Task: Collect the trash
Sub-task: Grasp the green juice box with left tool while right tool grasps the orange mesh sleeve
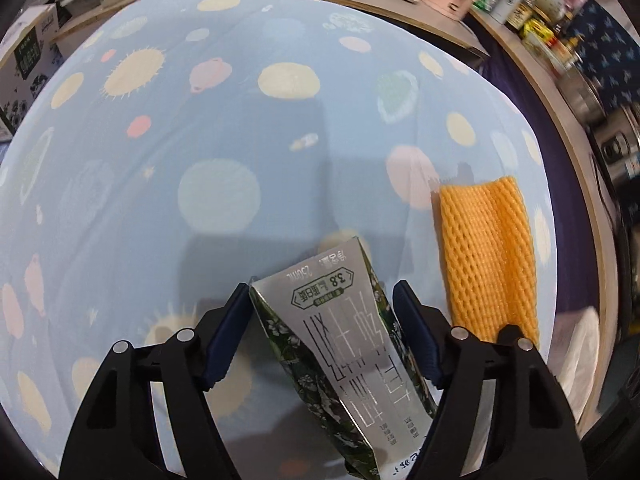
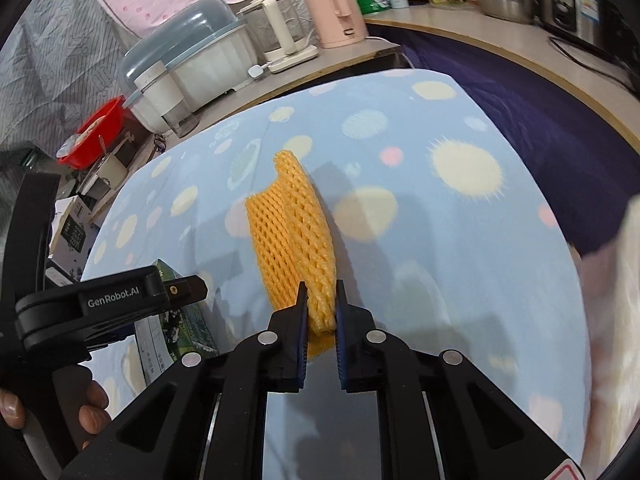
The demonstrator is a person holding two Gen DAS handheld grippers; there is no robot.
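A table under a pale blue cloth (image 1: 240,128) printed with pastel dots and suns fills both views; counters crowded with kitchen appliances and jars ring it. Two pieces of trash lie on the cloth. One orange foam fruit net (image 2: 294,236) lies with its long axis running away from the right gripper (image 2: 322,300), whose fingers are pinched narrowly on its near end. One flattened milk carton (image 1: 344,340) points away from the left gripper (image 1: 320,300), between wide fingers; the left pad touches its edge, the right stands apart.
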